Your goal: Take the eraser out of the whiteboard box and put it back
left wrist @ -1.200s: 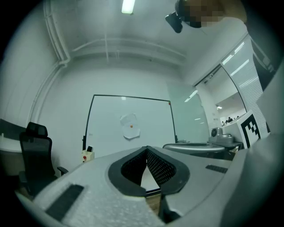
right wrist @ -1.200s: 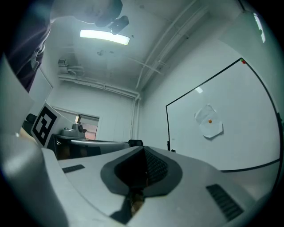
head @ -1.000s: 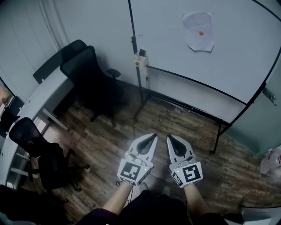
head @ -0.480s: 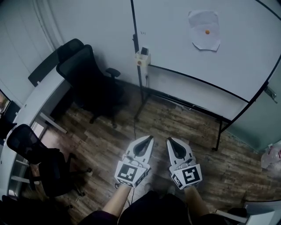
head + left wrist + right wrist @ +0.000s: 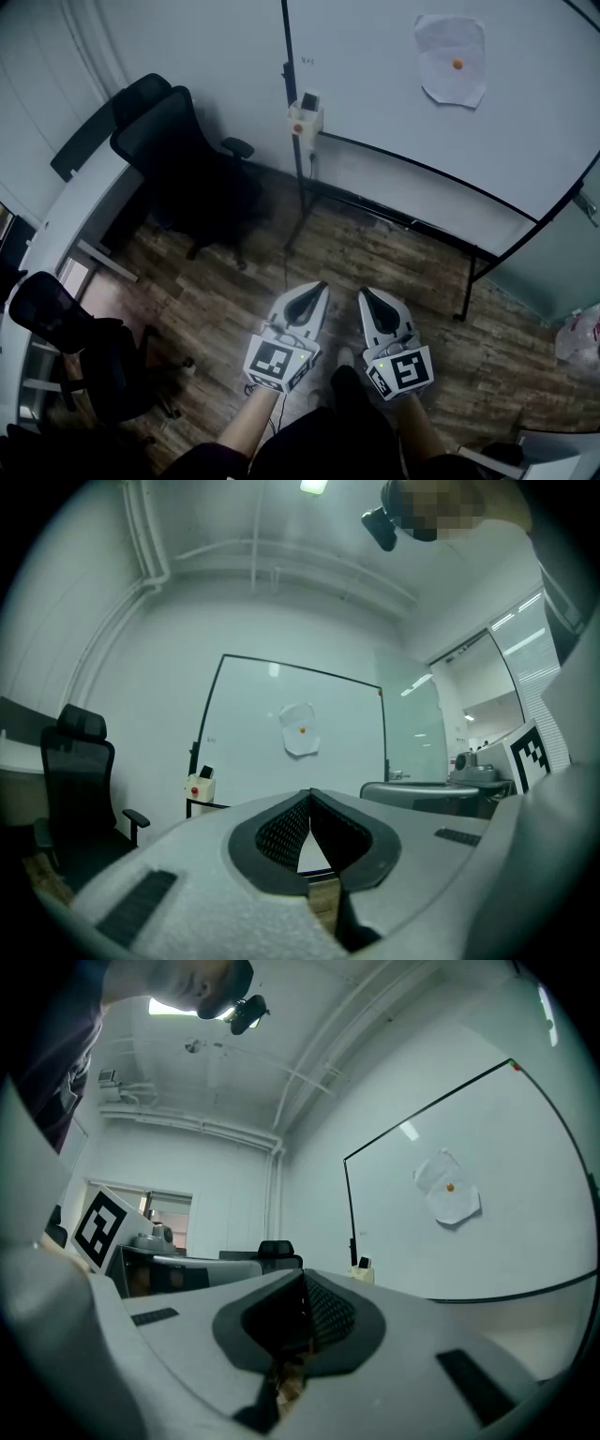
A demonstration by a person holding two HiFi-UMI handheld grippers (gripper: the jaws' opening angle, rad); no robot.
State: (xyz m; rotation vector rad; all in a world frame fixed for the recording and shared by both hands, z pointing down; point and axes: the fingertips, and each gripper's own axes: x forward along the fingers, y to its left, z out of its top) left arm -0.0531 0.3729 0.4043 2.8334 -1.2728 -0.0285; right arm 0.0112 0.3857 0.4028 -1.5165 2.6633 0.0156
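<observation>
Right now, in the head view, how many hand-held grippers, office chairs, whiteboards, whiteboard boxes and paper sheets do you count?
Hand-held grippers: 2
Office chairs: 2
Whiteboards: 1
Whiteboard boxes: 1
Paper sheets: 1
Total: 7

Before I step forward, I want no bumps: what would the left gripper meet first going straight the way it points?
Probably the large black-framed whiteboard, near its lower edge. The left gripper seems to have only open air ahead until there, though depth is unclear.
</observation>
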